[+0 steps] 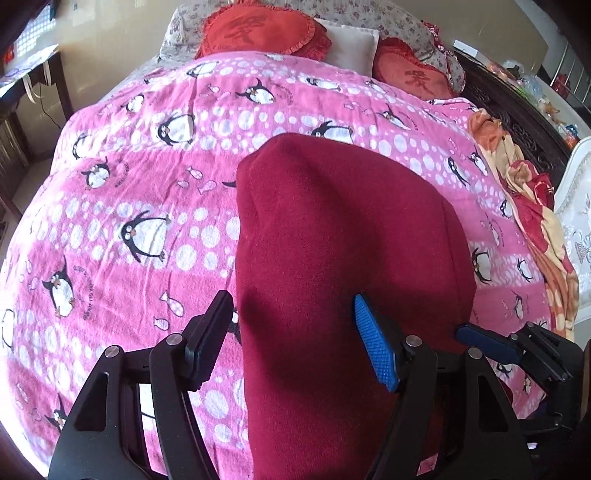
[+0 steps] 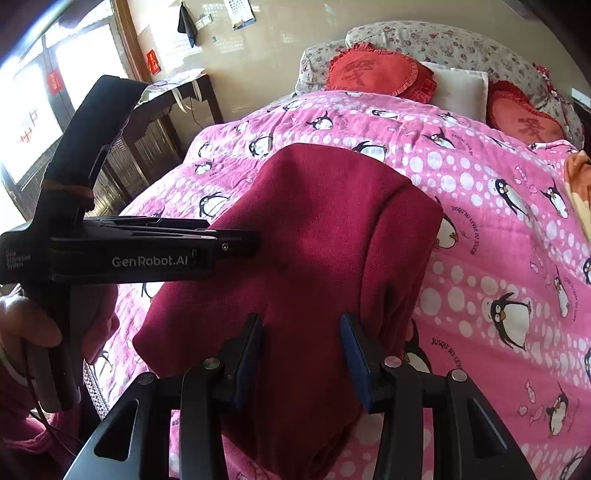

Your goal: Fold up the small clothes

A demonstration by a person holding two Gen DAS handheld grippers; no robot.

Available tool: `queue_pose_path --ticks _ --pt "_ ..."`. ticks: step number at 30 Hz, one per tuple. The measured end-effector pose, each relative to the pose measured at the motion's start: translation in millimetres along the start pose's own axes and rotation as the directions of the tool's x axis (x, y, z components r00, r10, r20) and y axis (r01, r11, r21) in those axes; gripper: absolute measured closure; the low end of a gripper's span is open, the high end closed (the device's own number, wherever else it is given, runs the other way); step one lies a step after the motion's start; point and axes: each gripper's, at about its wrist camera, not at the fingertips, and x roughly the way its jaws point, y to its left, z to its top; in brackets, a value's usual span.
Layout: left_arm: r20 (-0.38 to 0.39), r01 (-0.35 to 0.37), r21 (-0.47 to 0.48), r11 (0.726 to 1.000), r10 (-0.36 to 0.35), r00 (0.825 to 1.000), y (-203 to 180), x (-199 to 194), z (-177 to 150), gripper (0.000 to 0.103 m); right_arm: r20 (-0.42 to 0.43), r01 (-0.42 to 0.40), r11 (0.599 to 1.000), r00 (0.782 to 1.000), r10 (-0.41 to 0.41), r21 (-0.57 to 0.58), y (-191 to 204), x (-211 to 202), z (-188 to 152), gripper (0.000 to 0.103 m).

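Observation:
A dark red fleece garment (image 1: 332, 229) lies folded lengthwise on the pink penguin bedspread (image 1: 129, 177). My left gripper (image 1: 295, 332) hangs over its near end, open. Its black finger (image 1: 210, 339) is just off the cloth's left edge and its blue pad (image 1: 375, 343) is above the cloth, with no grip. In the right wrist view the garment (image 2: 325, 229) bulges up between the two fingers of my right gripper (image 2: 301, 350). Both pads touch it and creases run from the fingertips. The left gripper (image 2: 236, 242) shows side-on at the garment's left edge, held by a hand (image 2: 26, 321).
Two red heart cushions (image 1: 258, 29) and a white pillow (image 1: 351, 46) sit at the head of the bed. An orange and red blanket (image 1: 532, 206) is bunched along the right edge. A dark side table (image 2: 173, 107) stands by the window on the left.

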Motion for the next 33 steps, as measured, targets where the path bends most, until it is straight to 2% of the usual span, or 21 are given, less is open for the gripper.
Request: queue_pose_path --ticks 2,4,8,13,17,20,24,33 --pt "0.03 -0.018 0.006 1.0 0.018 0.999 -1 -8 -1 0.035 0.015 0.002 1.0 1.0 -0.002 0.018 2 -9 1 0.06" --pt "0.052 -0.029 0.006 1.0 0.029 0.998 -1 -17 -2 0.035 0.039 0.012 0.999 0.999 -0.014 0.046 2 -18 3 0.055" --pt "0.114 -0.05 0.002 0.999 0.05 0.992 0 -39 -3 0.035 0.095 0.069 0.993 0.992 -0.078 0.093 3 -40 7 0.053" --pt "0.179 -0.07 -0.003 0.998 0.07 0.981 2 -66 -4 0.035 0.109 0.141 0.981 0.982 -0.157 0.137 6 -52 18 0.051" --pt "0.228 -0.093 -0.015 0.996 0.094 0.969 4 -84 -6 0.035 0.126 0.157 0.973 0.976 -0.179 0.168 10 -59 24 0.049" --pt "0.242 -0.102 -0.013 0.995 0.102 0.965 5 -93 -7 0.035 0.142 0.172 0.97 0.97 -0.197 0.171 17 -63 27 0.038" --pt "0.256 -0.108 -0.02 0.994 0.11 0.96 7 -102 -10 0.035 0.166 0.177 0.971 0.965 -0.204 0.16 25 -67 30 0.037" --pt "0.282 -0.126 -0.023 0.992 0.127 0.951 8 -111 -13 0.035 0.15 0.184 0.969 0.966 -0.209 0.166 26 -66 32 0.037"
